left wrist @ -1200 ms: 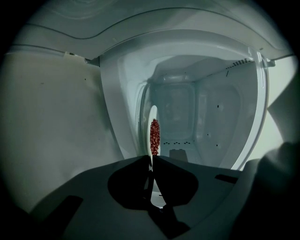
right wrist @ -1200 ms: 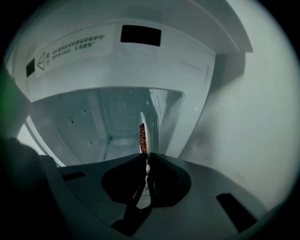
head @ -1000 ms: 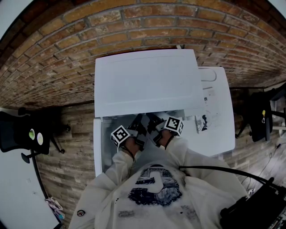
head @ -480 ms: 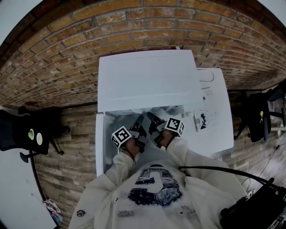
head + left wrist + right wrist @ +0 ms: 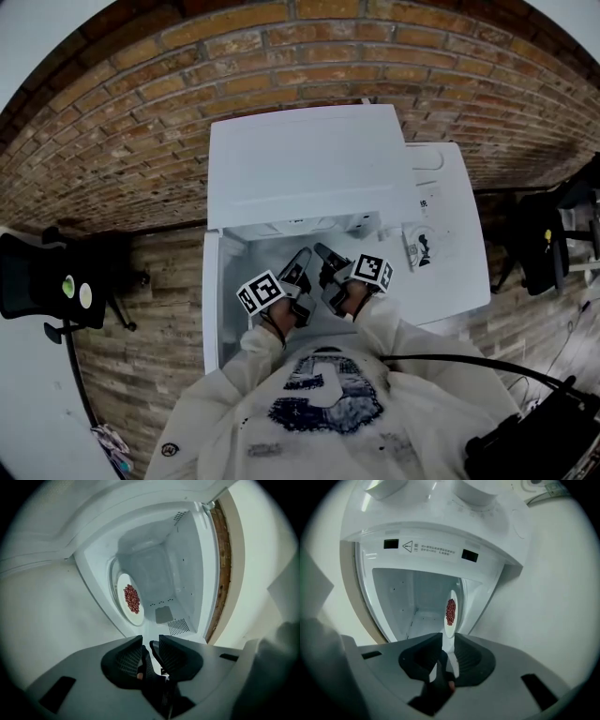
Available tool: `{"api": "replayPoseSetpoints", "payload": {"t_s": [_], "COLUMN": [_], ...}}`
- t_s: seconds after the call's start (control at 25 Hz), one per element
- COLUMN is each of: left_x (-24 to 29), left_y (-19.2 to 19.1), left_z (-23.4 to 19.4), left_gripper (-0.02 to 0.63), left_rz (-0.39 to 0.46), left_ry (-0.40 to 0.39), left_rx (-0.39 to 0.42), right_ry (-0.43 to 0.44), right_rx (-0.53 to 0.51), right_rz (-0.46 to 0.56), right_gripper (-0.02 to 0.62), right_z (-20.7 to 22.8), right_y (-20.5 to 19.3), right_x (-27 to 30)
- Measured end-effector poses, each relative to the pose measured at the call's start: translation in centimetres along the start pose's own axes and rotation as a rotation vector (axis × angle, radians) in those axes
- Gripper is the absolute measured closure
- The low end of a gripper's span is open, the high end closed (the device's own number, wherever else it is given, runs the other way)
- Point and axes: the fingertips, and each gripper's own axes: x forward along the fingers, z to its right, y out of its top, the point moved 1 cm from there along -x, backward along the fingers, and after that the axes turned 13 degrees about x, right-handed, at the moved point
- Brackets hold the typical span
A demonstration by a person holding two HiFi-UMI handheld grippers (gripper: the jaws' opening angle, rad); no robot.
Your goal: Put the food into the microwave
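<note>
- We see the white round plate (image 5: 125, 583) with its heap of small red food pieces (image 5: 131, 598) lying inside the cavity of the open white microwave oven (image 5: 309, 169)
- Our left gripper (image 5: 150, 641) hangs outside the opening with its jaws apart and empty (they have just swung wide, then eased in a touch); the plate lies beyond its tips, well apart
- Our right gripper (image 5: 448, 639) is likewise parted and holds nothing, its jaws having just opened, then narrowed a little; we see the plate past its gap, untouched
</note>
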Motion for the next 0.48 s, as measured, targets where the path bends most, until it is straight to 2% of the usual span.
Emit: {"api": "replayPoseSetpoints", "payload": {"t_s": [0.2,0.36,0.48], "left_x": [-0.8,-1.9,-2.7], "left_y": [-0.6,0.5,1.3], "left_z": [3.0,5.6,7.9], "left_gripper": [0.514,0.553,0.569], "left_rz": [-0.043,-0.041,-0.026], "left_ry": [-0.011,0.007,0.008], "left_rx": [0.196,0.433,0.572], "right_ry": [-0.035,-0.042,-0.052], "right_rx": [-0.119,-0.223,-0.337], "right_rz": [-0.016,-0.01,-0.01], "right_gripper": [0.534,0.555,0.563], "right_z": [-1.1,-2.7,-4.0], "right_y": [-0.7,-1.1,-1.4], "right_x": [-1.9,-3.7,-4.9]}}
